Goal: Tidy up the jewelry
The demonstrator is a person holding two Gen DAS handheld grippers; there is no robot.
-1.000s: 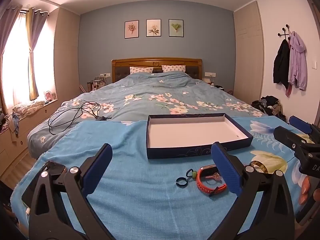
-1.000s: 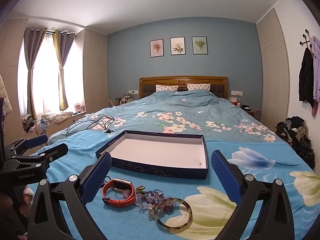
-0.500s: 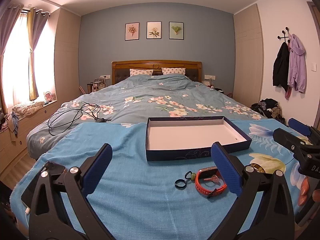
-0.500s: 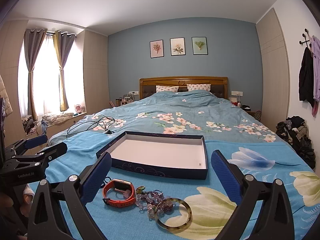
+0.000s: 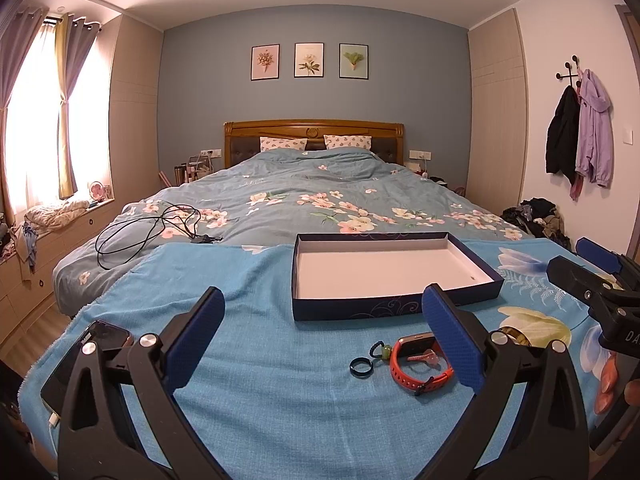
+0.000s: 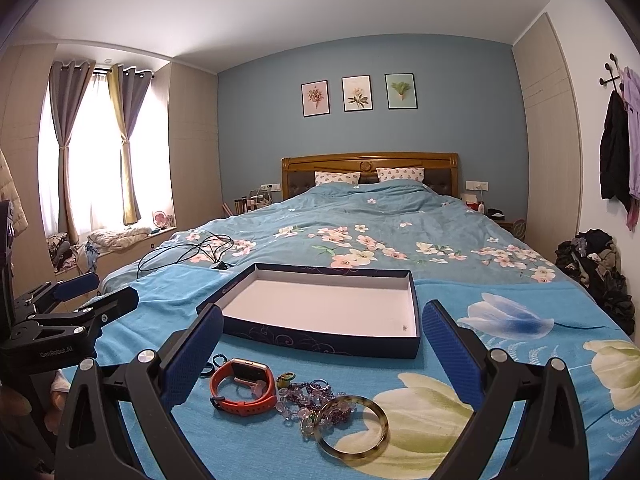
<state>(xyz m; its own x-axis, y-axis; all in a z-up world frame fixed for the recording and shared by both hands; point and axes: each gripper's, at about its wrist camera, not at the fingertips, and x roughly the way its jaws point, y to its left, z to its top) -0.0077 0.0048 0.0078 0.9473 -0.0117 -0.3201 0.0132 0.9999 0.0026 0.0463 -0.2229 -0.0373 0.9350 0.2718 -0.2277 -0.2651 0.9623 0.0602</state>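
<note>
So far nothing is lifted — both tongs, left tongs (image 5: 320,336) and right tongs (image 6: 320,348), hang spread and empty over the bed. Just ahead of the right pair lie the orange watch (image 6: 243,386), bead tangle (image 6: 310,398) and bangle (image 6: 352,428); beyond, the empty box (image 6: 320,342). Likely next: pinch one piece. The beads' strands are hard to separate.

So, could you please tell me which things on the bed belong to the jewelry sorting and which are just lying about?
Part of the job:
- navy box, empty
- orange watch
- dark ring
- green charm
- purple bead strand
- tortoiseshell bangle

Just lying about:
- black cable on the quilt
- phone at the blanket's edge
- clothes pile on the floor
</note>
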